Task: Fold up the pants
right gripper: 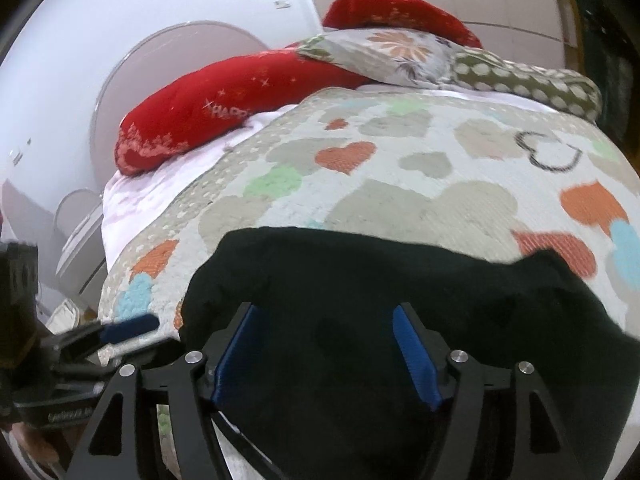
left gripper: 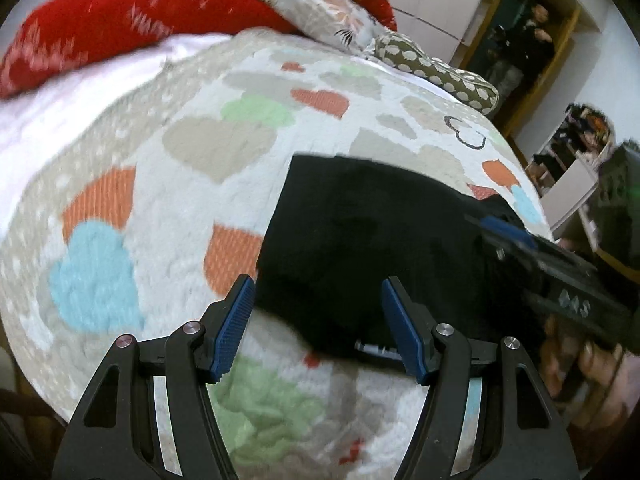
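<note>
Left wrist view: black pants (left gripper: 360, 240) folded compact on heart-print quilt (left gripper: 208, 120), at one o'clock from left gripper (left gripper: 318, 304). Jaws wide apart, holding nothing. Right gripper (right gripper: 326, 344) likewise spread, empty, over cloth. Likely final fold or smoothing; needs edge pinch.

My black pants (right gripper: 400, 320) are matt, soft cloth on a nubbly quilted bedspread (left gripper: 168, 168) at frame centre. My left gripper (left gripper: 318, 292) has ribbed blue rubbery pads (left gripper: 236, 320), matt black plastic arms and shiny metal pins; upper left, the red pillow (right gripper: 224, 108) looks velvety.
</note>
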